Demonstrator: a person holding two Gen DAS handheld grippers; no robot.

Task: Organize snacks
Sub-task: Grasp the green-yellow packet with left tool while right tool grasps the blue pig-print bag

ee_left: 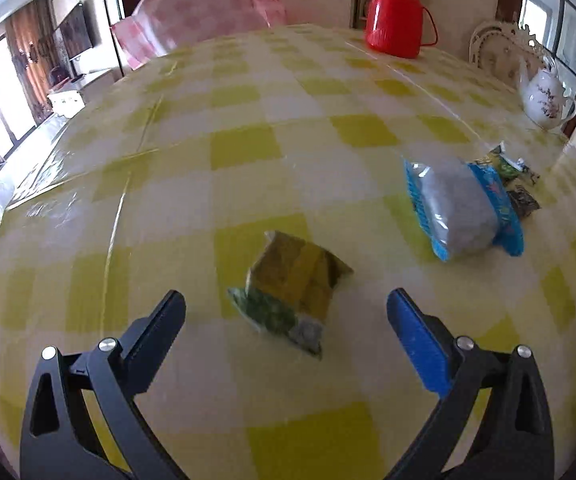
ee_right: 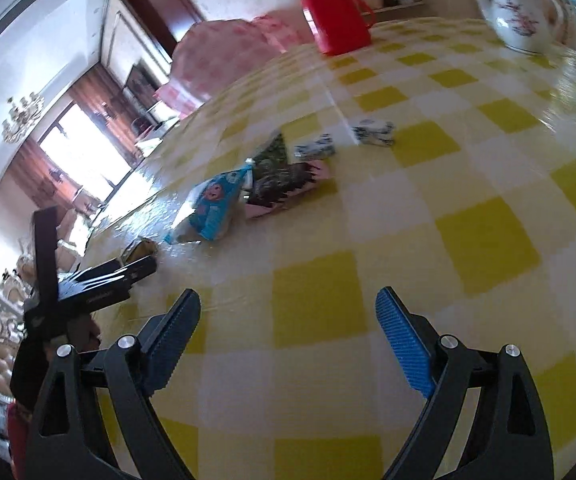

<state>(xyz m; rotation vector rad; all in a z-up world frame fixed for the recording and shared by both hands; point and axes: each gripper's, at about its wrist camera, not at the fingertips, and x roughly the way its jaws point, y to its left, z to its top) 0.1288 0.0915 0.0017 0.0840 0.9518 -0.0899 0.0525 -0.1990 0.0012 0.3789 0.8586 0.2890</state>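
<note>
Your left gripper (ee_left: 286, 304): jaws spread wide, nothing between the pads, poised over the checked table (ee_left: 248, 140). Just beyond its tips lies a yellow-green packet (ee_left: 295, 284), flat on the cloth, apart from both fingers. Farther right: a blue packet (ee_left: 463, 208) with pale contents, and touching its far side a few small dark packets (ee_left: 515, 184), too blurred to tell apart. Far side of the table: red flask (ee_left: 397, 12), upright; far right, white teapot (ee_left: 545, 96). Your right gripper (ee_right: 288, 308): jaws also wide apart, empty, only bare cloth beneath them. In its view, to the far left: the blue packet (ee_right: 216, 208) against a pink-edged dark packet (ee_right: 288, 186), two small white-and-blue packets (ee_right: 371, 132) beyond, the flask (ee_right: 333, 16) and teapot (ee_right: 521, 16) at the far edge.
</note>
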